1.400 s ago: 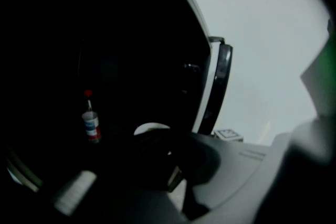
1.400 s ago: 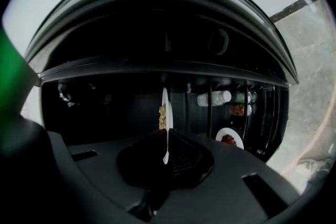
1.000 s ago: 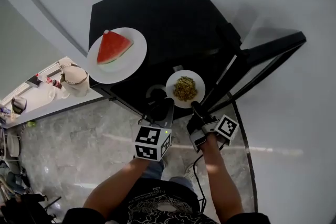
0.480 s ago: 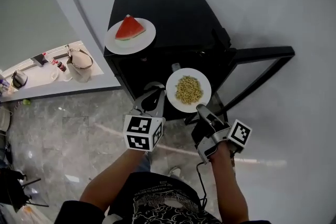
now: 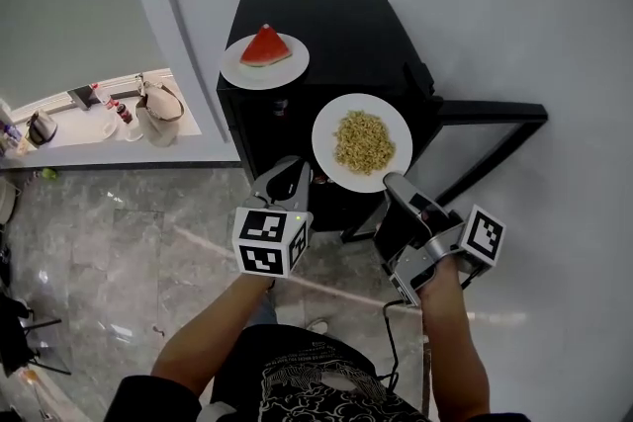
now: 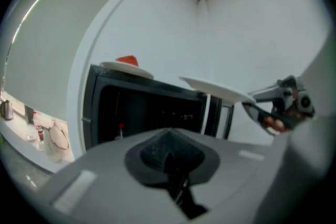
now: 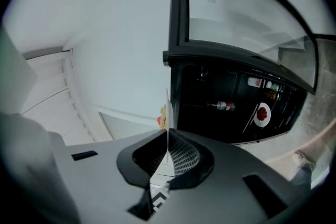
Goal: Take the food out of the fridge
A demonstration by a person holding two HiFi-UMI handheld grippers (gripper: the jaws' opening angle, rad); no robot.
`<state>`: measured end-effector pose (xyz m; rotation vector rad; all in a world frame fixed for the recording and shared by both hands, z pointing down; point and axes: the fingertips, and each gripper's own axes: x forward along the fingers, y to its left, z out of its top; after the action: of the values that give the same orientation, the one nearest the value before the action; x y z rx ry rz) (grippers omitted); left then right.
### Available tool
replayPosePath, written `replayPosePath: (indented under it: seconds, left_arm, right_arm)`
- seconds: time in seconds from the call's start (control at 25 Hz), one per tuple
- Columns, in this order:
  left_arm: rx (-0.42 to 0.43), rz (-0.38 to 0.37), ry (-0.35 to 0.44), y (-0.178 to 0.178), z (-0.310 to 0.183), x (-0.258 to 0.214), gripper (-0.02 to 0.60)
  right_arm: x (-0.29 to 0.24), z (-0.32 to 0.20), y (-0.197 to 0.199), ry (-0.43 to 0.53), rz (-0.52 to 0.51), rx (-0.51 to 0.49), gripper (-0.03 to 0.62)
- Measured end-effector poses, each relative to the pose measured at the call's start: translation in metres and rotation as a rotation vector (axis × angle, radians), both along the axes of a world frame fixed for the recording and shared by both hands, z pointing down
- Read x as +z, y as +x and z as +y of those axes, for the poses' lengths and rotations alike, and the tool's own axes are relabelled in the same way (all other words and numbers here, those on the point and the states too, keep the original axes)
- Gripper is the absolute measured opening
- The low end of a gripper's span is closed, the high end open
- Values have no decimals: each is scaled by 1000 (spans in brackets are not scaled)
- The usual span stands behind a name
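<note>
In front of open fridge (image 5: 336, 35): right gripper (image 5: 392, 181) pinches noodle plate (image 5: 328, 145) by near rim, plate aloft, clear of shelves. Left gripper (image 5: 287, 175) pressed together, empty, alongside. Risk: one-edge hold lets plate tip, noodles (image 5: 363, 141) spill; set-down could knock watermelon plate (image 5: 237, 69) on fridge top.

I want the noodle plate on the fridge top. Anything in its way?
Nothing visible blocks it: the noodle plate, gripped by the right gripper, hangs by the front edge of the fridge top; the watermelon plate sits off at its left corner.

A home: fridge (image 5: 346, 35), marble floor (image 5: 129, 252), cluttered counter (image 5: 74, 135).
</note>
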<state>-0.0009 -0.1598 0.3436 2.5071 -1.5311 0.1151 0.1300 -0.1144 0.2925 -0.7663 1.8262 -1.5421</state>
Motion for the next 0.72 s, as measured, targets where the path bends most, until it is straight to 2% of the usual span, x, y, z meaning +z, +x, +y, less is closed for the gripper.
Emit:
replayPosePath:
  seconds: [0.24,0.44,0.64,0.72]
  left_arm:
    - [-13,34,9,-3,7,-10,0]
    - [1,19,12,-3,15,-9,0]
    - [-5,29,-7,-18,-17,-3,0]
    - [-7,27,-3,-18,-15,0,0]
  right_arm:
    - [-32,-35,-2,21,-4,33,8]
    - [-37,-74,-8,-2,15,88,6]
    - [-31,-141,-24,-60,5,152,8]
    - [-27,-148,-22,-69,-2,174,8]
